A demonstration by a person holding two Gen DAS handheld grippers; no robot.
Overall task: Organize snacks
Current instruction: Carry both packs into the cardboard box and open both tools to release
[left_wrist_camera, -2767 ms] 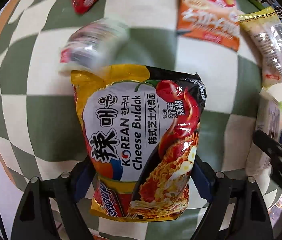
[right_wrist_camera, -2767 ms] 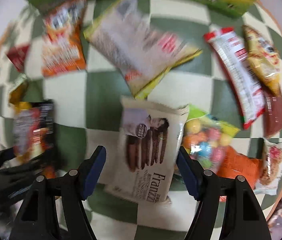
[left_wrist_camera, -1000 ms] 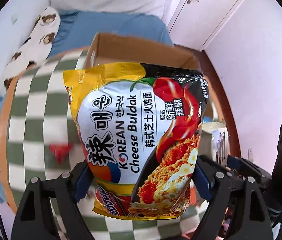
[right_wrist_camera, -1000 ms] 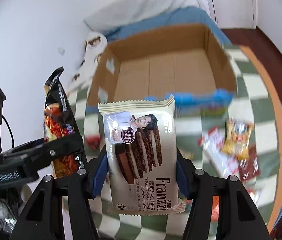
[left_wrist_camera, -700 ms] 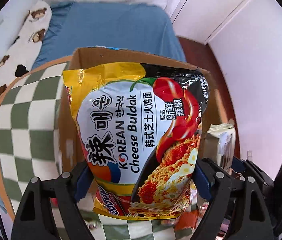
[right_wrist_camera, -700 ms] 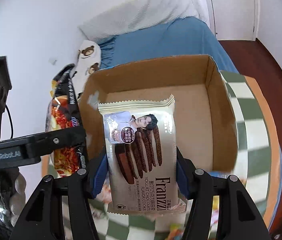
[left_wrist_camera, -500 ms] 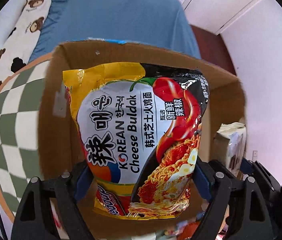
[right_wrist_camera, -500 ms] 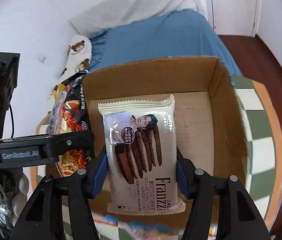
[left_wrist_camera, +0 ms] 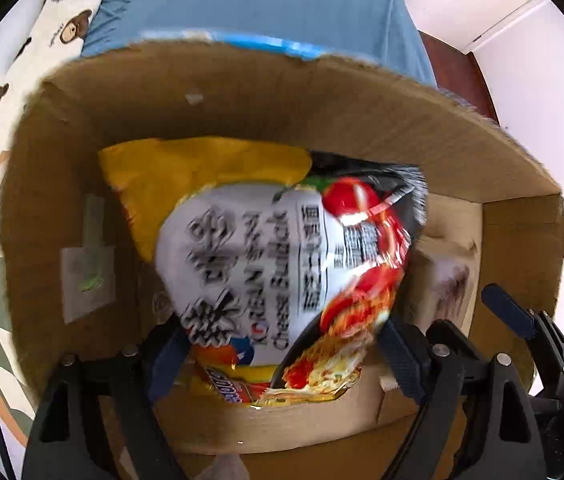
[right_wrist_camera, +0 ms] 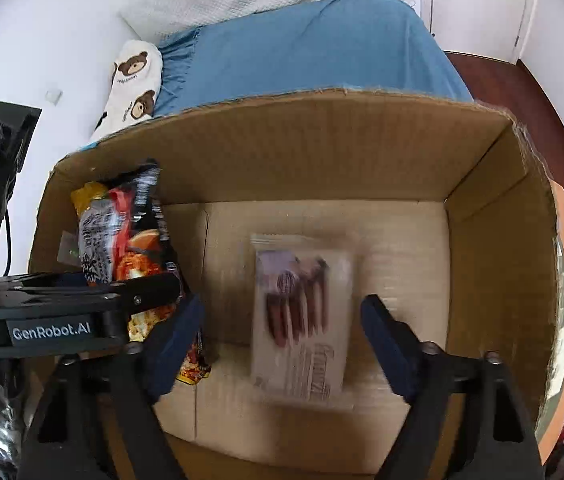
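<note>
Since the earlier frames we had carried both packets from the checked cloth over the open brown cardboard box [right_wrist_camera: 313, 160], and the beige rectangular cookie packet printed with chocolate sticks [right_wrist_camera: 301, 320] had left our right gripper [right_wrist_camera: 282, 336]: its jaws had just been opening, and the packet, smeared by motion, lay between but clear of the blue pads, low over the box floor or already on it; we could not tell which. Its long axis ran away from the camera, in line with the fingers. The glossy yellow, white and black Korean noodle bag [left_wrist_camera: 282, 264] hung inside the box near its left wall, blurred, its lower edge between the pads of our left gripper [left_wrist_camera: 282, 356]; the jaws stood wide on it and we judged it still clamped, though possibly slipping. The bag's length pointed down into the box, away from the claw. The left hand was therefore the one with a release pending, and the free floor lay between bag and cookie packet. Beyond the box we saw a blue-covered bed [right_wrist_camera: 305, 48] and a bear-print pillow [right_wrist_camera: 134, 84].
</note>
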